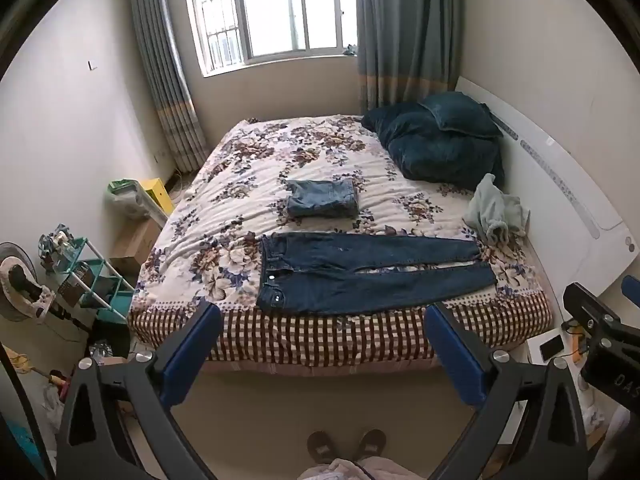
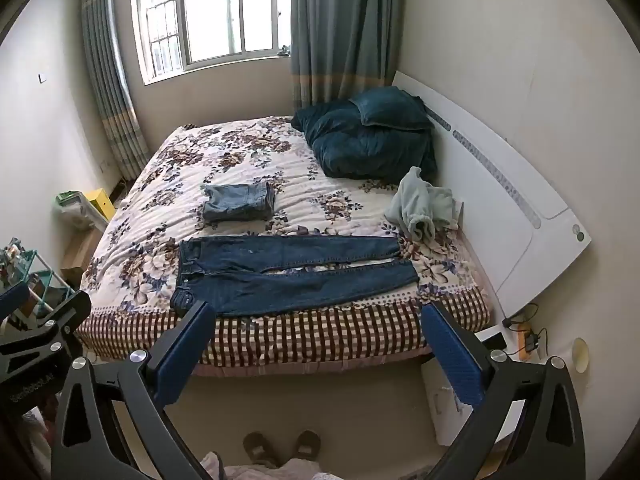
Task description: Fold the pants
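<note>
Dark blue jeans [image 1: 360, 276] [image 2: 288, 276] lie flat along the near edge of the bed [image 1: 304, 340] [image 2: 320, 336], waistband to the left, both legs stretched to the right. Behind them sits a folded pair of lighter blue jeans [image 1: 322, 198] [image 2: 239, 201]. My left gripper [image 1: 324, 320] hangs open in front of the bed, short of the jeans, nothing between its blue pads. The right gripper [image 2: 316, 316] is open too, likewise held back from the bed edge and empty. Each gripper shows at the other view's side edge.
A pale green garment [image 1: 496, 210] [image 2: 424, 208] is crumpled near the white headboard [image 2: 520, 208]. Dark teal pillows [image 1: 440, 140] are piled at the far right. A teal rack [image 1: 96, 280] and clutter stand left of the bed. A person's slippered feet [image 1: 346, 446] stand on the floor below.
</note>
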Action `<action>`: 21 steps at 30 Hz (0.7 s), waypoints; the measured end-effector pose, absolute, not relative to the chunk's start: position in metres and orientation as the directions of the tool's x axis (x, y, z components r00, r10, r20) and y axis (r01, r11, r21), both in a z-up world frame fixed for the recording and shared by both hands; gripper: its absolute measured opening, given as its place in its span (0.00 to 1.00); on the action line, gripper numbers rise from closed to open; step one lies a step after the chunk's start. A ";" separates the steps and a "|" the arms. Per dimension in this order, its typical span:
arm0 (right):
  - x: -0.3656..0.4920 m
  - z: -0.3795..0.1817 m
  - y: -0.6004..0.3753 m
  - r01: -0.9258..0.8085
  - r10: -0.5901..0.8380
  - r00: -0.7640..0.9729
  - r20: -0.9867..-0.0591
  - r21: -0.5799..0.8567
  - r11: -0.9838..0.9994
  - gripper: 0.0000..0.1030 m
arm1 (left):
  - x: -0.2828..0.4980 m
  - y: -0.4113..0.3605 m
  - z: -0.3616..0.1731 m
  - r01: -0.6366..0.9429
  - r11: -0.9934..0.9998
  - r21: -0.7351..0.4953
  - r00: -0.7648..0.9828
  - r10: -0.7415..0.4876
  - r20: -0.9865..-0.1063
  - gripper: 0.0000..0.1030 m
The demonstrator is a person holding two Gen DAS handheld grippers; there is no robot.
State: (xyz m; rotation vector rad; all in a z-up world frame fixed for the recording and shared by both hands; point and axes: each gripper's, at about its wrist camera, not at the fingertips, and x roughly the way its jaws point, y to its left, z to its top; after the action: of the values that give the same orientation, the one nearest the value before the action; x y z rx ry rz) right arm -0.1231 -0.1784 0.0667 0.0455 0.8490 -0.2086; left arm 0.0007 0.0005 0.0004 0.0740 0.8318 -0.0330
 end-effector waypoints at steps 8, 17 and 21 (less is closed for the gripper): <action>-0.122 0.073 -0.183 0.214 -0.162 0.646 -0.746 -0.027 0.976 1.00 | 0.005 -0.006 0.005 0.050 0.997 0.062 0.690 0.010 -0.724 1.00; -0.119 0.086 -0.177 0.206 -0.156 0.653 -0.741 -0.023 0.978 1.00 | -0.002 -0.011 0.017 0.044 0.997 0.060 0.715 0.011 -0.699 1.00; -0.120 0.085 -0.189 0.189 -0.144 0.667 -0.731 -0.021 0.982 1.00 | 0.000 -0.011 0.021 0.042 0.997 0.061 0.716 0.012 -0.698 1.00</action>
State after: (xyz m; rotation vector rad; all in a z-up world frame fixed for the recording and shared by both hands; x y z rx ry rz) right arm -0.1205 -0.1885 0.0851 0.0585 0.8201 -0.1876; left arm 0.0002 -0.0107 0.0210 0.0741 0.7725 -0.0163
